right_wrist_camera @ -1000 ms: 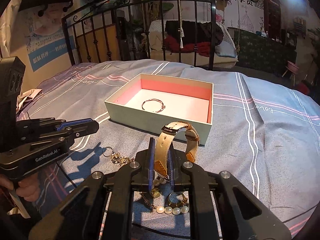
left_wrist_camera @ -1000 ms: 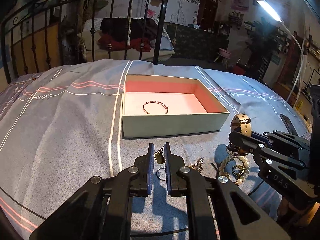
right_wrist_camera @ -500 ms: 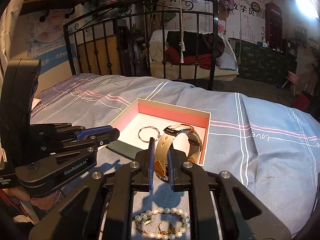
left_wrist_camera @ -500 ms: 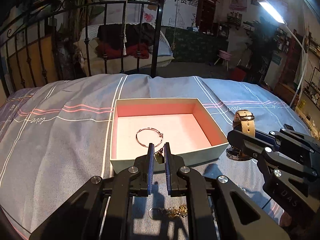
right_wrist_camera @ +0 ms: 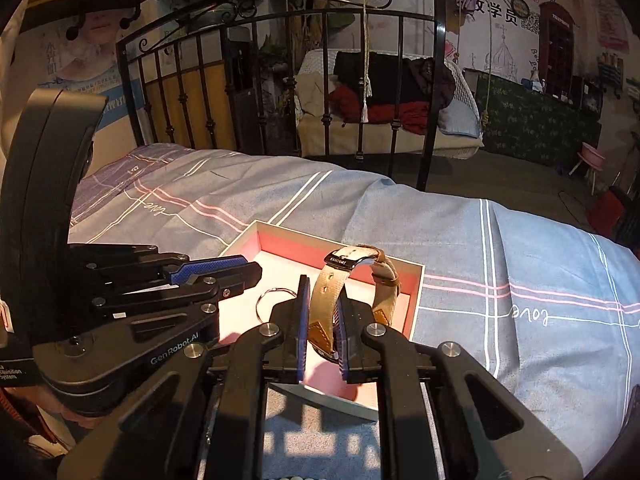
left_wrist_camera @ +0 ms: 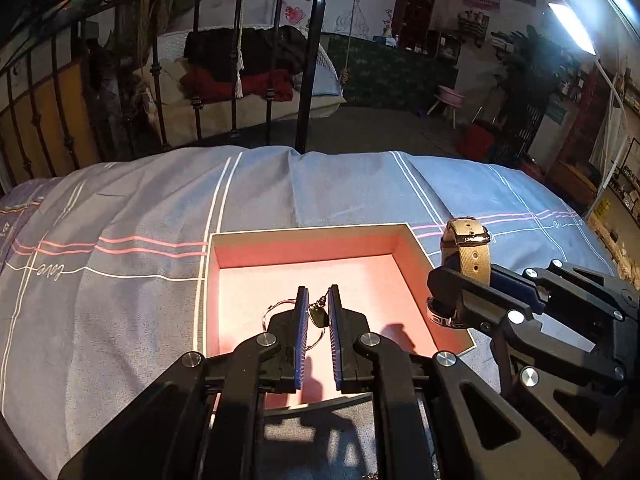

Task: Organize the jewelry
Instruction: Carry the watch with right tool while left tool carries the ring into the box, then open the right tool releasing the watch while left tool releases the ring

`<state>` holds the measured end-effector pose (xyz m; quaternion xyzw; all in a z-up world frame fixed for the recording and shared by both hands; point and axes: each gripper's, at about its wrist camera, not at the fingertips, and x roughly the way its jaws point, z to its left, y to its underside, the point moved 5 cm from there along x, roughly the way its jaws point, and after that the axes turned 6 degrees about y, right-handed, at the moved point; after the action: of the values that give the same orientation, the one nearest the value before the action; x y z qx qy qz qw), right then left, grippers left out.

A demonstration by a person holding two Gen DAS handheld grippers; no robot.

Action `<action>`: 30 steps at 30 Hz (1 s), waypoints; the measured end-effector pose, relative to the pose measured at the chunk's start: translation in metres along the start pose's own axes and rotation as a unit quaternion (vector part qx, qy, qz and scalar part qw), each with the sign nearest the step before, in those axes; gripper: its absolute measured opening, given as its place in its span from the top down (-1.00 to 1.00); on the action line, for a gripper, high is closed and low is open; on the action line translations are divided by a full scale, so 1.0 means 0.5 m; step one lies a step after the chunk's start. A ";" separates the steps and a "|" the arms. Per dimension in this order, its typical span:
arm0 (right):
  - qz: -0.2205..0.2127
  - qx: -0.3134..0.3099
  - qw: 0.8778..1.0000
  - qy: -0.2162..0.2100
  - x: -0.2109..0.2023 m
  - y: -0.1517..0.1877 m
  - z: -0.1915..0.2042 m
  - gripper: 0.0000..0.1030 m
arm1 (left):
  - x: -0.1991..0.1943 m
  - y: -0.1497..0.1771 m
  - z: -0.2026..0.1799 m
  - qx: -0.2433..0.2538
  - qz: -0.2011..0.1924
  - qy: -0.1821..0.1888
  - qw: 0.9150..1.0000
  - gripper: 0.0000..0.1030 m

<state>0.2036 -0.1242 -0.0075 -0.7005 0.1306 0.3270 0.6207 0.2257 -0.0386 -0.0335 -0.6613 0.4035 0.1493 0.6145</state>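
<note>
An open box [left_wrist_camera: 308, 236] with a pink inside lies on the bed; it also shows in the right wrist view [right_wrist_camera: 418, 276]. A thin ring bangle [left_wrist_camera: 274, 308] lies on its floor, also seen in the right wrist view [right_wrist_camera: 272, 294]. My left gripper [left_wrist_camera: 318, 312] is over the box, shut on a small gold pendant [left_wrist_camera: 318, 315]. My right gripper [right_wrist_camera: 322, 312] is shut on the tan strap of a watch [right_wrist_camera: 336, 284] and holds it above the box's right side; the watch also shows in the left wrist view [left_wrist_camera: 470, 248].
The blue-grey striped bedspread [left_wrist_camera: 120, 240] covers the bed. A black iron bed frame [left_wrist_camera: 308, 72] stands at the far end. The bed's edge falls off beyond it. A few pearls [right_wrist_camera: 286, 477] show at the bottom edge of the right wrist view.
Both grippers have lifted from the bedspread and moved forward over the box, each carrying its piece. The pearl bracelet and chain left behind have dropped out of view.
</note>
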 end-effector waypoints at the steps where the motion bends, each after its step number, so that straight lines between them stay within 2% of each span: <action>1: 0.007 -0.002 1.000 0.001 0.012 0.002 -0.001 0.76 | 0.011 -0.001 0.004 -0.004 0.008 0.000 1.000 0.82; 12: 0.076 -0.012 0.997 -0.003 0.113 0.045 0.002 0.76 | 0.109 0.014 0.043 -0.028 0.072 -0.012 0.997 0.82; 22: 0.100 -0.021 0.995 -0.005 0.141 0.067 0.006 0.76 | 0.137 0.014 0.044 -0.027 0.082 -0.024 0.996 0.82; 30: 0.101 -0.033 0.994 -0.009 0.141 0.068 0.017 0.76 | 0.154 0.016 0.036 -0.027 0.093 -0.030 0.995 0.82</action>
<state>0.2341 -0.1068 -0.0781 -0.7006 0.1841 0.3988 0.5624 0.2739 -0.0483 -0.0960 -0.6325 0.4406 0.2369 0.5914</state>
